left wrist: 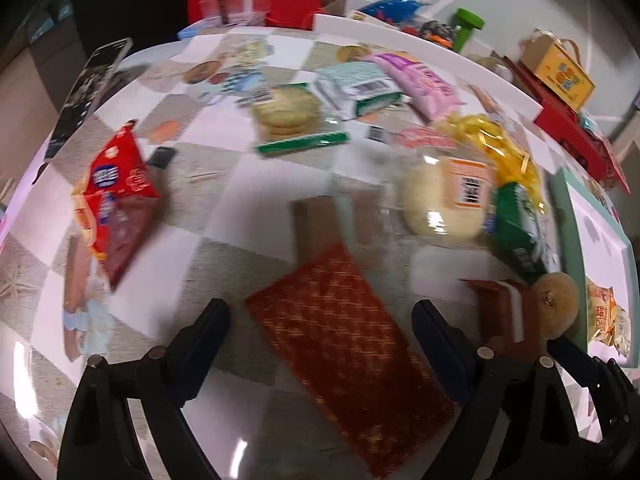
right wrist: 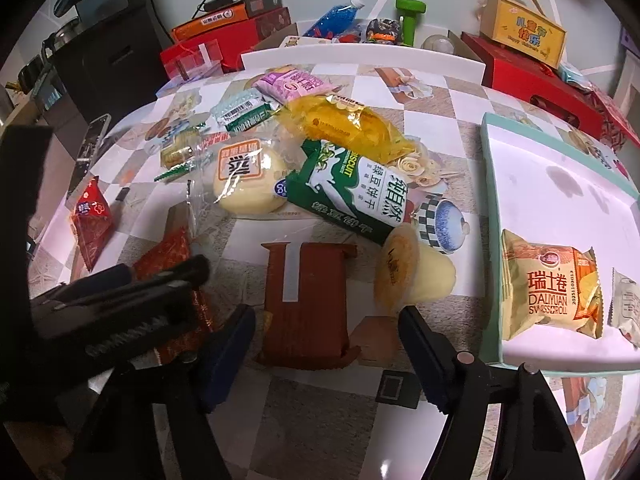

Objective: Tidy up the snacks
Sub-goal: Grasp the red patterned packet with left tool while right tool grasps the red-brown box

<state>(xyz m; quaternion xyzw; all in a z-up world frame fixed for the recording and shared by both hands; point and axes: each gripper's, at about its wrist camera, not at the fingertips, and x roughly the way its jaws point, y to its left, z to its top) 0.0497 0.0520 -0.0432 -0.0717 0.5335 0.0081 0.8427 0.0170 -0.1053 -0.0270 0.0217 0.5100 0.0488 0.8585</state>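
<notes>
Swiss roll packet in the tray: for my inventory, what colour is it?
The Swiss roll packet is orange and cream, clearest in the right wrist view.

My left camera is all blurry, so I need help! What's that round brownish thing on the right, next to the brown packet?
Observer: It's a pudding cup lying on its side, with pale yellow pudding inside.
Operator: Is anything in the tray yet?
Observer: Yes. An orange Swiss roll packet lies in the tray, and a whitish packet sits beside it at the picture's edge.
Operator: Where's the other tool?
Observer: The right tool is open, with one finger on either side of the brown packet.
</notes>
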